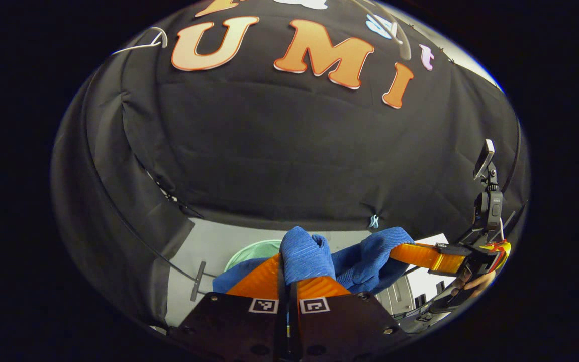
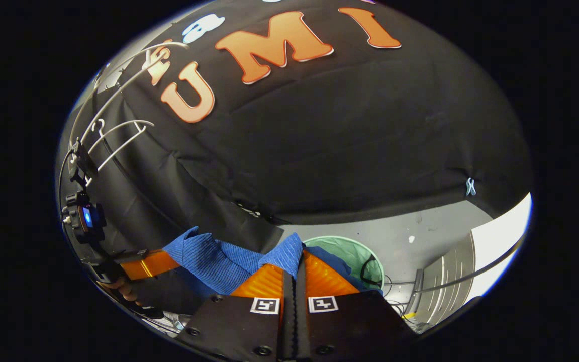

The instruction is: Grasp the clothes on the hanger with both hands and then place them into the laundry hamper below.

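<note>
A blue ribbed garment (image 1: 314, 256) hangs stretched between both grippers. In the left gripper view my left gripper (image 1: 287, 279) is shut on a bunched fold of it, and the right gripper (image 1: 410, 254) holds the other end off to the right. The right gripper view has my right gripper (image 2: 294, 261) shut on a corner of the blue garment (image 2: 209, 261), with the left gripper (image 2: 151, 264) pinching it at the far left. The pale green laundry hamper (image 2: 357, 256) stands on the floor below, just beyond the fingers; its rim (image 1: 252, 251) peeks out behind the cloth.
White wire hangers (image 2: 118, 136) hang on a rail at the upper left of the right gripper view, one hanger (image 1: 141, 45) also at the top left of the left gripper view. Grey floor (image 2: 420, 236) surrounds the hamper. A white panel (image 2: 495, 241) stands at right.
</note>
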Motion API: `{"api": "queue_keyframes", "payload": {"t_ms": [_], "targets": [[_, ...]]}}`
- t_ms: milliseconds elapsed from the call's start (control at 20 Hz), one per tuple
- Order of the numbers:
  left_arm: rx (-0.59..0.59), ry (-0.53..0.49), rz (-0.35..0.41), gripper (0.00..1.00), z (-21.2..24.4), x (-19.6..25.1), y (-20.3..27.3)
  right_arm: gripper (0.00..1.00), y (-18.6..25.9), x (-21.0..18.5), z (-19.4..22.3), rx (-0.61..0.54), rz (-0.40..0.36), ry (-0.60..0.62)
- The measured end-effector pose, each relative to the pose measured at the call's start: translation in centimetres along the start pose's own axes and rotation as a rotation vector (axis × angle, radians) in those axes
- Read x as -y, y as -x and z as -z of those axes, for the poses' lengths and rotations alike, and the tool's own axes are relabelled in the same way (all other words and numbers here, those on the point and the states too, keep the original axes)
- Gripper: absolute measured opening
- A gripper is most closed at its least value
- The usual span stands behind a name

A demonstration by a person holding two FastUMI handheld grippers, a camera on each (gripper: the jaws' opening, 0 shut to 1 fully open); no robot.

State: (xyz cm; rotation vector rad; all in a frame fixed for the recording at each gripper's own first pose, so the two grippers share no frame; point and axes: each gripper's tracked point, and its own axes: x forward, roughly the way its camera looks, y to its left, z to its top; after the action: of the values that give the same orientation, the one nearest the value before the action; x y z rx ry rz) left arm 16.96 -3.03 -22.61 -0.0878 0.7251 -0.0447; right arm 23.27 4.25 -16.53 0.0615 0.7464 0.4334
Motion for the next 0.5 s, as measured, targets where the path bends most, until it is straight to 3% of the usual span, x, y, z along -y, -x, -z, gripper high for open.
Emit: {"api": "queue_keyframes", "payload": {"t_ms": [500], "targets": [[-0.186, -0.023, -0.041, 0.02, 5.6, -1.3, -4.2, 0.08, -4.9, 2.0, 7.2, -0.211, 0.095, 0.019]]}}
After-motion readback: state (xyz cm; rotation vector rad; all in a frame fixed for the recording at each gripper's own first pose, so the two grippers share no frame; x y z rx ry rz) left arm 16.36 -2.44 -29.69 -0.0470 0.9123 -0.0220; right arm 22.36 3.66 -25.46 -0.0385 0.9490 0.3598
